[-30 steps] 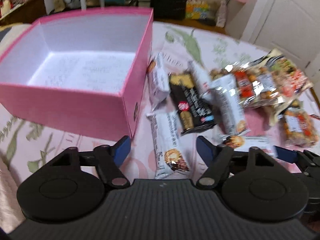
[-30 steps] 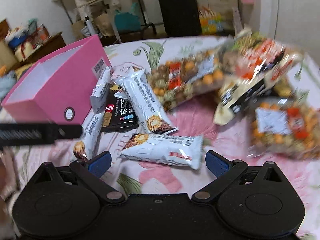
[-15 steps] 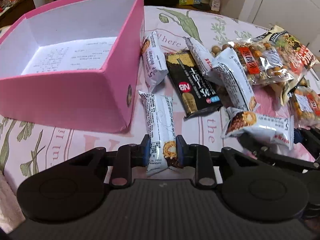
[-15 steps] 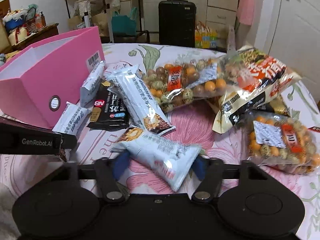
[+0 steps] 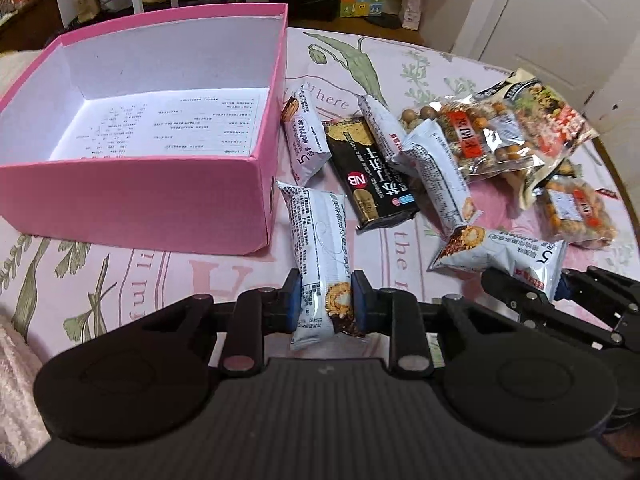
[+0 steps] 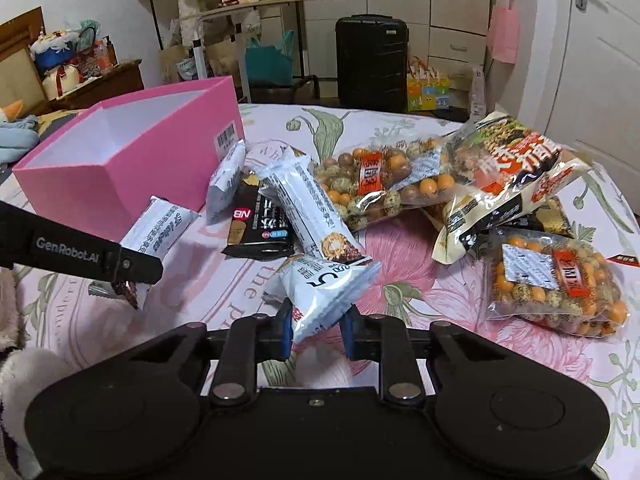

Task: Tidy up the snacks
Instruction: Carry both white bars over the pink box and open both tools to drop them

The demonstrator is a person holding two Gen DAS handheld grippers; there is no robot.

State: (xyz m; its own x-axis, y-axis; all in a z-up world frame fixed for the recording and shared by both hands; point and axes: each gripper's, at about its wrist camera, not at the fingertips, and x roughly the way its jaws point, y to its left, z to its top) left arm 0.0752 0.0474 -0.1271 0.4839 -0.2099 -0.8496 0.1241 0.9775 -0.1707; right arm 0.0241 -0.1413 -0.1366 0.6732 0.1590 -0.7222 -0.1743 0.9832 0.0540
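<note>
The black wrapper (image 5: pixel 370 178) at mid-frame is showing "NB", the white bars (image 5: pixel 306 138) a "5", and the left gripper's arm in the right wrist view "GenRobot.AI". The left gripper (image 5: pixel 322 307) is clamping a white snack bar (image 5: pixel 320 248) beside the pink box (image 5: pixel 168 204), where a second ago its jaws were standing apart. The right gripper (image 6: pixel 316 330) is closing, pads pressing another white bar (image 6: pixel 324 296), now tilted up off the cloth.

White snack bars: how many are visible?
5 bars: one in the left gripper, one in the closing right gripper, one beside the pink box, two right of the black packet. Others possibly hidden.
</note>
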